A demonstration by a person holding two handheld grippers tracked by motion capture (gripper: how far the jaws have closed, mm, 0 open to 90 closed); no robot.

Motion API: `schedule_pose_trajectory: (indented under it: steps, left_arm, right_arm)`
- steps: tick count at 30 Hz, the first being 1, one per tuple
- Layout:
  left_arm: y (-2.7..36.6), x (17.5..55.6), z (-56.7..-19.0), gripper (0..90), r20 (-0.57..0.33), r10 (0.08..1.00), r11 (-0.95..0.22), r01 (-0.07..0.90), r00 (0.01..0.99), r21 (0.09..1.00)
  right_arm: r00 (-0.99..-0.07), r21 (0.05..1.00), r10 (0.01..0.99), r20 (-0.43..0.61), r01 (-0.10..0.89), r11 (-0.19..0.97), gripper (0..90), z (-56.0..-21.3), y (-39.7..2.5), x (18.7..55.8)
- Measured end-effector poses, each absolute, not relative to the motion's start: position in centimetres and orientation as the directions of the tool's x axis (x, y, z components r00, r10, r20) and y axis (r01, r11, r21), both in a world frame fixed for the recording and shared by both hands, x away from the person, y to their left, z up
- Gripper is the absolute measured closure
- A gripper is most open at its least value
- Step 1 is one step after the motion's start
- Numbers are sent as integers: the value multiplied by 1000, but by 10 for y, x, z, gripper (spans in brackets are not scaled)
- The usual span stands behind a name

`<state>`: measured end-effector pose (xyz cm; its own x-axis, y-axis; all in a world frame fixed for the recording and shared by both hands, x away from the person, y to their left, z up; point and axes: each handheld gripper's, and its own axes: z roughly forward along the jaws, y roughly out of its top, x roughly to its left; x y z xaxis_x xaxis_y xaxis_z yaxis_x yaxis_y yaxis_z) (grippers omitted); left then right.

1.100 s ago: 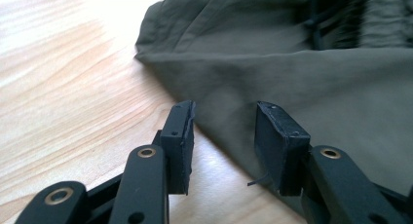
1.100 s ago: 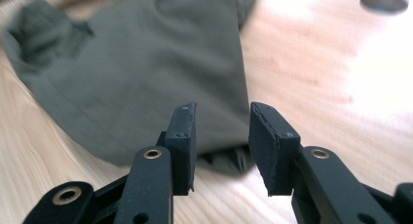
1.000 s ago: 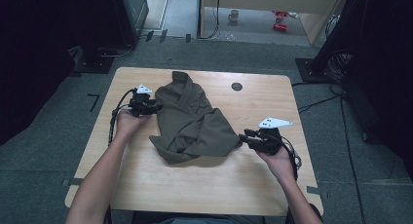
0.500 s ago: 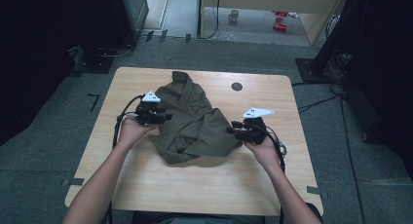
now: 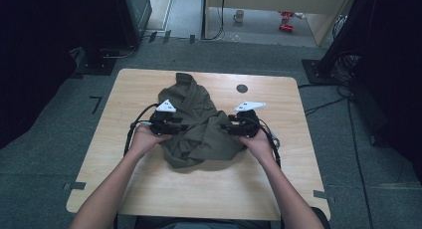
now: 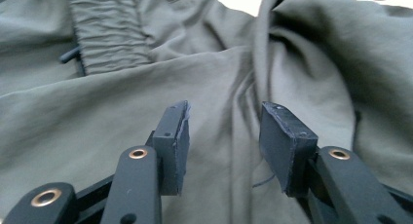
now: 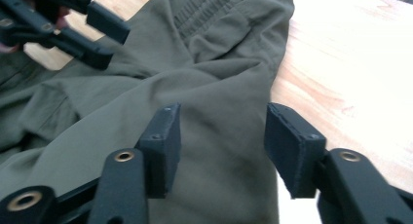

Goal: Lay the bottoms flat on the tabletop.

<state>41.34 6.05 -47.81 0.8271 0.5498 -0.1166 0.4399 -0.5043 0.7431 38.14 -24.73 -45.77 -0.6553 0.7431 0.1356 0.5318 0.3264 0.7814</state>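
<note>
Both fingers (image 6: 175,136) astride garment (image 5: 199,124) — unclamped

A crumpled olive garment (image 5: 199,122) lies on the wooden counter (image 5: 149,189). The left tongs (image 5: 180,127) touch its left edge, the right tongs (image 5: 225,128) its right edge. A mug (image 5: 239,15) stands on the floor beyond.

Both forearms enter from the bottom of the high view and angle inward. The left hand (image 5: 142,138) holds the left gripper (image 5: 180,127), which points toward the person's right. The right hand (image 5: 259,139) holds the right gripper (image 5: 230,129), which points toward the person's left. The two grippers face each other at about the same level. Each gripper's jaws stand apart, with nothing clamped between them.
</note>
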Motion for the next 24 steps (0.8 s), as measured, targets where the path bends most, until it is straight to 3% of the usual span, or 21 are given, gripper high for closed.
schedule_pose_trajectory:
  steps: [6,13,17,24]
  left_arm:
    - [52,413,-487,587,-102,530,-555,435,842,709]
    - [50,414,-495,778,-100,529,-572,442,842,691]
    - [51,414,-494,885,-98,530,-575,442,842,689]
    - [60,413,-482,900,-102,547,-535,441,831,721]
  right_arm:
    - [-659,765,739,141,546,341,419,-464,-242,401]
    - [-658,747,734,168,571,341,451,-480,-234,416]
    - [-663,724,726,180,590,359,599,-487,-230,417]
    - [-637,702,751,171,614,361,854,-484,-231,415]
